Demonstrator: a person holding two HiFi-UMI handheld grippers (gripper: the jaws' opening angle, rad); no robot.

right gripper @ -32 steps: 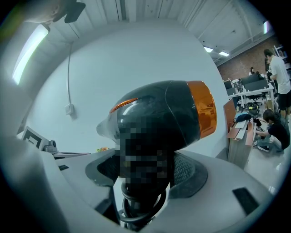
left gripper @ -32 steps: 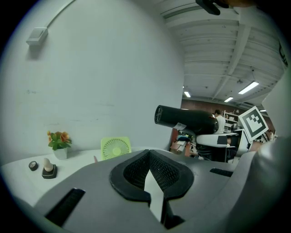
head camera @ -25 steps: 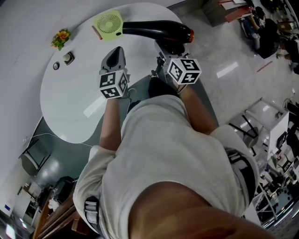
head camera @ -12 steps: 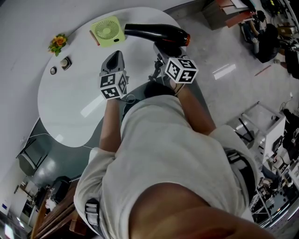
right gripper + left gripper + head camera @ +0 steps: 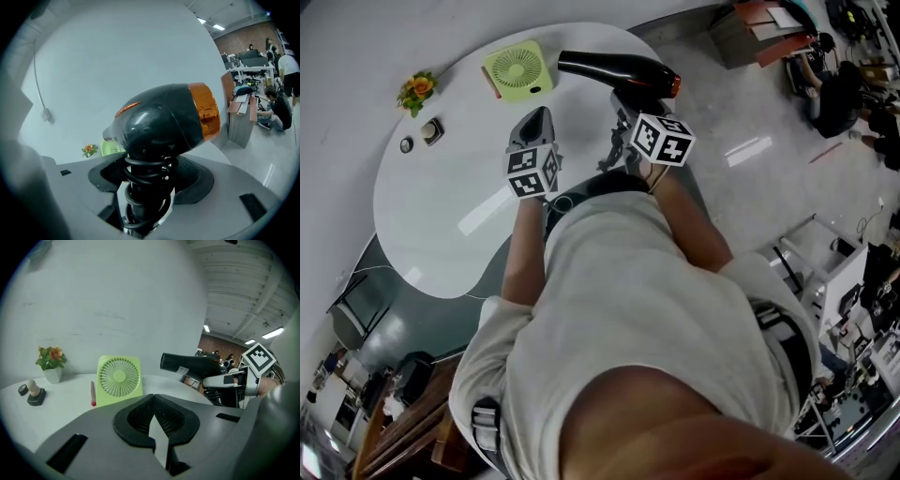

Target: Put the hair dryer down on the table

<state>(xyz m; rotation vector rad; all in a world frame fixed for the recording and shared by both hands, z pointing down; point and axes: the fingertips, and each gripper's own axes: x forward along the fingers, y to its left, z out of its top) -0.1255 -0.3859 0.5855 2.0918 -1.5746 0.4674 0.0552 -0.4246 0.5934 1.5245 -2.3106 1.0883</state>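
Note:
A black hair dryer (image 5: 619, 70) with an orange rear ring is held level above the far right part of the white table (image 5: 441, 216). Its nozzle points left toward the green fan. My right gripper (image 5: 628, 103) is shut on its handle from below. In the right gripper view the dryer (image 5: 164, 122) fills the centre, and the cord-wrapped handle sits between the jaws of the right gripper (image 5: 145, 187). My left gripper (image 5: 534, 122) hovers over the table to the dryer's left, shut and empty. The left gripper view shows that gripper (image 5: 154, 416) and the dryer (image 5: 197, 366) at right.
A square green fan (image 5: 517, 68) stands at the table's far edge with a red pen (image 5: 495, 82) beside it. A small flower pot (image 5: 416, 86) and two small dark items (image 5: 431, 129) sit at the far left. Beyond the table's right edge is grey floor.
The right gripper and dryer have drifted slightly right, away from the fan. The left gripper has stayed almost still. Both grips are unchanged.

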